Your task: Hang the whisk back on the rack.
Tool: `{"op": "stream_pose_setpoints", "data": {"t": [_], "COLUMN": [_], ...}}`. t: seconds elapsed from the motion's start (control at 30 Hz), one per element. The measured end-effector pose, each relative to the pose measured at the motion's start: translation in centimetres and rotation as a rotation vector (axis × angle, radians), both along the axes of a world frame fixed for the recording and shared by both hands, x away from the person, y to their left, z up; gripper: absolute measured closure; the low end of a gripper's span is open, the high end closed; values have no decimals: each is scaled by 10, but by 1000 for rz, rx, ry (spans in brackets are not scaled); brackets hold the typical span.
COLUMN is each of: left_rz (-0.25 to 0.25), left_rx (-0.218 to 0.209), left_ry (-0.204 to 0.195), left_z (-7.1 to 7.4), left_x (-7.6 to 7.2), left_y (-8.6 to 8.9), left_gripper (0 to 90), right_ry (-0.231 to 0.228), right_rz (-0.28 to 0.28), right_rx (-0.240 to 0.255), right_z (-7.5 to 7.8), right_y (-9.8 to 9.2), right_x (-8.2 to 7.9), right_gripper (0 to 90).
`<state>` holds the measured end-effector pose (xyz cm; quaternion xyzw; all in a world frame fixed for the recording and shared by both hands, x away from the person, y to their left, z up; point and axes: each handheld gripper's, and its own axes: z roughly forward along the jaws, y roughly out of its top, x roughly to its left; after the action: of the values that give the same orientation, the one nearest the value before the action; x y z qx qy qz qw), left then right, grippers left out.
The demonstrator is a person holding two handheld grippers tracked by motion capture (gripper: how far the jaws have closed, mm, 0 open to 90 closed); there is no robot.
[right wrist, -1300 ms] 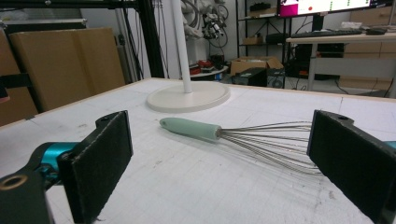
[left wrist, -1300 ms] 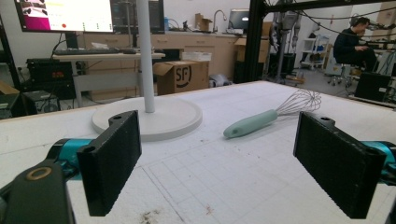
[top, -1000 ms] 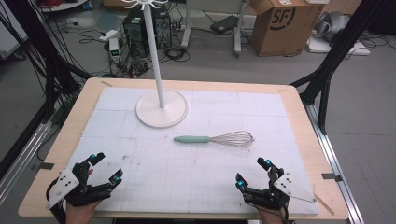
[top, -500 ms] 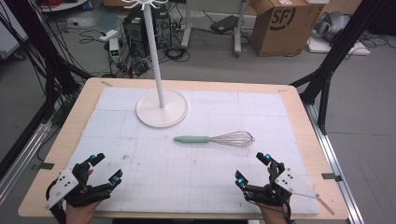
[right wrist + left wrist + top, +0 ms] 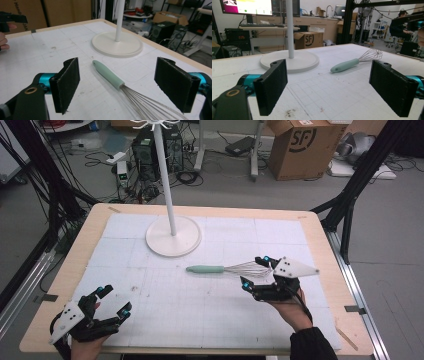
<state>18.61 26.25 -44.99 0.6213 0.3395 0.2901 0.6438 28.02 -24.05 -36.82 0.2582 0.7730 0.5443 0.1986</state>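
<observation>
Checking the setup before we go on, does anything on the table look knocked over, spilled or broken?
Nothing stands out. The stand is upright on its round base, and the whisk lies flat and intact on the mat. The mat has a few dark specks near the left tongs, just light dirt rather than a spill.

Wire whisk (image 5: 117,80) with matt handle; wood-edged table (image 5: 320,227).

Beyond the worktop (image 5: 320,227) we note a cardboard box (image 5: 299,147), a computer tower (image 5: 146,150), floor cables (image 5: 100,157).

Black hand-held gripper (image 5: 259,272), teal joints, grey plate, dark sleeve (image 5: 312,346)
</observation>
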Motion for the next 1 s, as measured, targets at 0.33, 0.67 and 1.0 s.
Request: {"op": "stream_pose_setpoints", "data": {"t": [0.33,0.67,1.0], "left_rz": [-3,-34,-39], "left_rx": [-3,-8,-30], "left_ry": [9,20,18], "left_z": [-1,-2,-2], "left_x": [1,3,3], "left_y": [1,-4,-3], "left_gripper": [158,163,164], "right_ry": [127,224,270], "right_rz": [101,181,202], "right_rx": [-92,-197,-284], "right_z": [8,19,9], "right_y": [22,42,60], "right_x": [42,71,92], "right_gripper": [227,262,295]}}
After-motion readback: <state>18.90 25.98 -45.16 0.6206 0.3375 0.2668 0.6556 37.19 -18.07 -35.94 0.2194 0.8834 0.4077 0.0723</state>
